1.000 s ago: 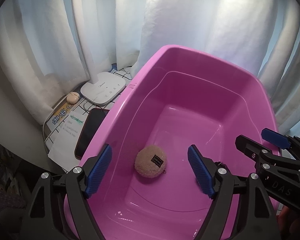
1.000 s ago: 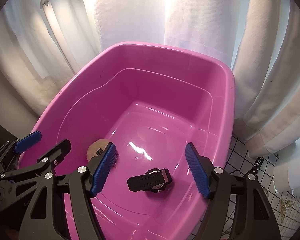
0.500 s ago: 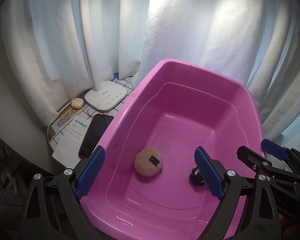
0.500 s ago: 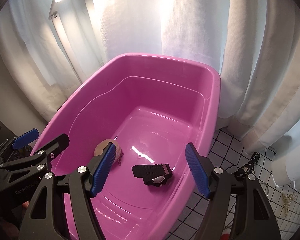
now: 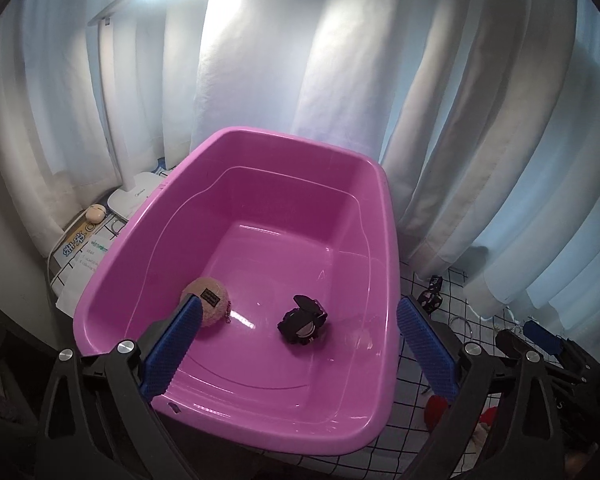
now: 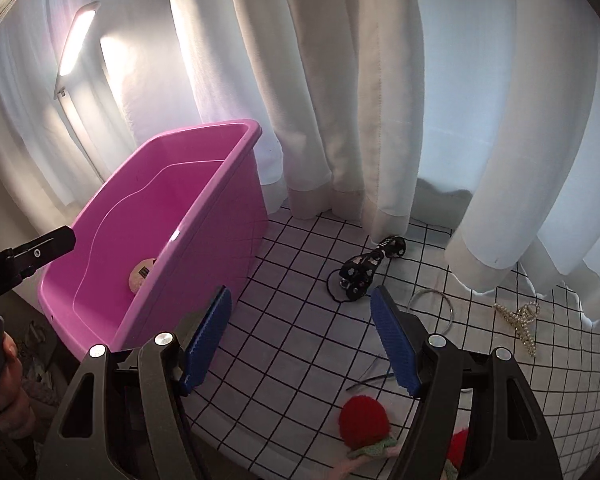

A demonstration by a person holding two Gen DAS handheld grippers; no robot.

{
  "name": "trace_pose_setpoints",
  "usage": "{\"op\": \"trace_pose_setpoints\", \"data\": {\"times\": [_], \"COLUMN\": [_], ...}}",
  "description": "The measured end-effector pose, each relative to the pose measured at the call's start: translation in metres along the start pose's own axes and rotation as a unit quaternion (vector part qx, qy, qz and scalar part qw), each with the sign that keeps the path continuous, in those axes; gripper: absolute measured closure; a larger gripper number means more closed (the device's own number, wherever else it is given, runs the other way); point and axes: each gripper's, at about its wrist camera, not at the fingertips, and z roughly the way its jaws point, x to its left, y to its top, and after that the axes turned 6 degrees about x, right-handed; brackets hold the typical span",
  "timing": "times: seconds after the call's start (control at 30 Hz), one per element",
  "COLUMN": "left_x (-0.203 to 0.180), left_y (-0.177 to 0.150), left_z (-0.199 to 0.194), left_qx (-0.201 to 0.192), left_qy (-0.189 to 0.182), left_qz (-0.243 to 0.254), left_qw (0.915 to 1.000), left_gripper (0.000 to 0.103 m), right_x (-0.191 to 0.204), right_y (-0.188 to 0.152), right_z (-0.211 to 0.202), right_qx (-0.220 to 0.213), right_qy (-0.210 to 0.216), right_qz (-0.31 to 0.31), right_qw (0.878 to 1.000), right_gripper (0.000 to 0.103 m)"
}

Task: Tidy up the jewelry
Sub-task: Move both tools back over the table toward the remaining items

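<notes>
A pink plastic tub holds a beige fuzzy ball and a black watch. My left gripper is open and empty, above the tub's near edge. My right gripper is open and empty, over the grid-patterned cloth to the right of the tub. On the cloth lie a black hair tie with charms, a thin silver bangle, a pearl hair claw and a red knitted piece. The ball also shows in the right wrist view.
White curtains hang behind everything. A white desk lamp stands left of the tub, its base beside papers and a small beige figure. The other gripper's tip reaches in at the left.
Both grippers have pulled back from the tub. The right one has swung right over the cloth, leaving the watch in the tub. The left one rose and shows the whole tub.
</notes>
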Motion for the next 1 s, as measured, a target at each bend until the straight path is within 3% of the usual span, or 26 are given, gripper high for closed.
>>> {"op": "trace_pose_setpoints", "data": {"times": [0.27, 0.5, 0.8, 1.0], "left_x": [-0.073, -0.119, -0.152, -0.161], "left_y": [-0.037, -0.061, -0.088, -0.082], "left_z": [-0.003, 0.016, 0.067, 0.104], "left_qx": [0.02, 0.055, 0.099, 0.109], "left_qy": [-0.078, -0.12, -0.112, -0.097], "left_qz": [0.064, 0.103, 0.124, 0.113], "left_qw": [0.9947, 0.9859, 0.981, 0.9827], "left_gripper": [0.006, 0.006, 0.006, 0.006], "right_x": [-0.102, -0.141, -0.172, -0.196], "right_y": [-0.062, -0.1, -0.124, -0.12], "right_z": [-0.03, -0.034, -0.017, -0.002], "right_qx": [0.029, 0.044, 0.058, 0.057], "right_qy": [-0.066, -0.082, -0.088, -0.089], "right_qz": [0.104, 0.156, 0.188, 0.19], "right_qw": [0.992, 0.983, 0.977, 0.976], "right_gripper": [0.034, 0.034, 0.034, 0.034]}}
